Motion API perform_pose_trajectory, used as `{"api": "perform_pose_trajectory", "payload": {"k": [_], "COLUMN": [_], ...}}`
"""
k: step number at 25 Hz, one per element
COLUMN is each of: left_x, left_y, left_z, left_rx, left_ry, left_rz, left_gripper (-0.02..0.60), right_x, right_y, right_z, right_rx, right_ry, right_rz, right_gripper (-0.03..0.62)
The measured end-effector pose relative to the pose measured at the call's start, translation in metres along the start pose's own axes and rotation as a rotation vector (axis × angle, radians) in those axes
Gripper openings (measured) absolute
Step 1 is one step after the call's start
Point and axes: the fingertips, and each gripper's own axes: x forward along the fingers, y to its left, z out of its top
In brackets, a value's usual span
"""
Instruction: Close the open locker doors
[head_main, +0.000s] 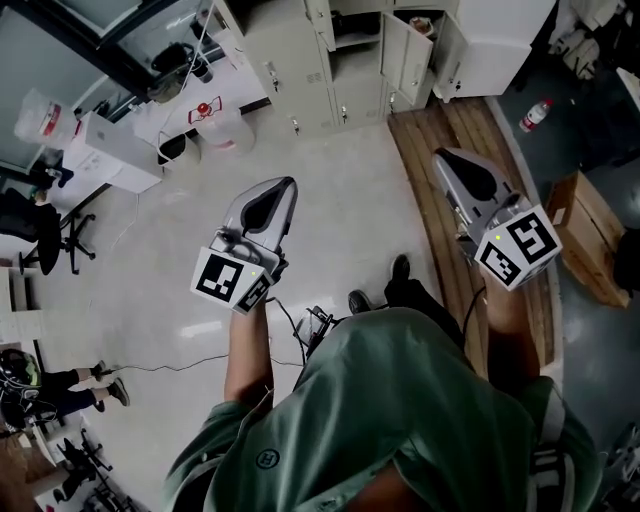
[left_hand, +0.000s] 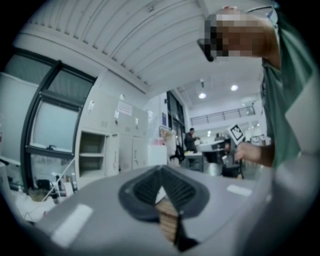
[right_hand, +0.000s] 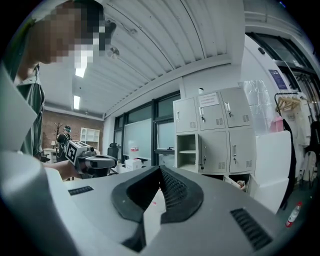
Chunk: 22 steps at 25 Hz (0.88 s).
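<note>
1. Seen from the head view, a person in a green shirt (head_main: 400, 410) stands on a pale floor (head_main: 340, 200) holding a gripper in each hand.
2. The left gripper (head_main: 289, 183) is just left of centre, pointing toward 12 o'clock. In its own view, the left gripper's fingers (left_hand: 145, 186) meet at the tips with nothing between them.
3. The right gripper (head_main: 441, 156) is at about 2 o'clock from centre, over a strip of wooden flooring (head_main: 440, 140). It also points toward 12 o'clock. In its own view, its fingers (right_hand: 176, 192) are likewise pressed together at the tips and empty.
4. The cream lockers (head_main: 325, 70) stand at 12 o'clock, well apart from both grippers. One upper compartment (head_main: 355, 35) is open, and lower down the locker doors (head_main: 413, 55) hang ajar.
5. The right gripper view shows the same lockers at 2 o'clock, with an open shelved compartment.
6. Elsewhere in the head view:
   - A plastic bottle (head_main: 537, 113) lies on the dark floor at 2 o'clock.
   - A wooden box (head_main: 590, 235) sits at 3 o'clock.
   - A worktop (head_main: 120, 155) is at 10 o'clock.
   - An office chair (head_main: 45, 235) is at 9 o'clock.
</note>
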Motion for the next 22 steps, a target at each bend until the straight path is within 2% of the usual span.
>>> {"api": "perform_pose_trajectory", "payload": {"k": [9,22], "left_x": [0.045,0.17], "left_y": [0.05,0.12], "left_z": [-0.005,-0.012], "left_rx": [-0.004,0.003], "left_ry": [0.036,0.061], "left_rz": [0.031,0.097], "left_gripper": [0.002,0.002], "right_x": [0.062,0.154], "right_y": [-0.048,-0.165], "right_z": [0.0,-0.001], "right_rx": [0.021,0.036], "right_ry": [0.006,0.01], "right_rz": [0.044,0.146], "right_gripper": [0.006,0.006]}}
